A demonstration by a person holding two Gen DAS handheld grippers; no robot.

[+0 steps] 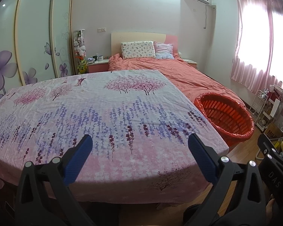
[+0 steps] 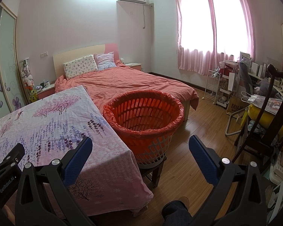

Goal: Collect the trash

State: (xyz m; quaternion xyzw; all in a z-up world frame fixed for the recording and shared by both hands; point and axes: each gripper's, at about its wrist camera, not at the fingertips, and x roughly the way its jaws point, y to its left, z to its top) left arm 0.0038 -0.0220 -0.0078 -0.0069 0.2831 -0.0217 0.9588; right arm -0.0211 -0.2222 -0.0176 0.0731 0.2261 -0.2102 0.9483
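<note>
A round basket [image 1: 224, 116] [image 2: 144, 116] lined with a red plastic bag stands on a small wooden stool to the right of a table covered by a floral cloth [image 1: 96, 116] [image 2: 47, 124]. No loose trash shows on the cloth in either view. My left gripper [image 1: 140, 146] hovers open over the table's near edge, blue pads wide apart and nothing between them. My right gripper [image 2: 140, 148] is open too, held in front of the basket near the table's right corner. Each view catches part of the other gripper at its side edge.
A bed [image 2: 126, 82] with a coral duvet and two pillows lies behind the table and basket. Wooden floor [image 2: 194, 146] runs to the right. A dark wooden chair [image 2: 269, 124], a white wire rack [image 2: 213, 86] and a cluttered desk fill the right side. A person's foot [image 2: 176, 210] shows below.
</note>
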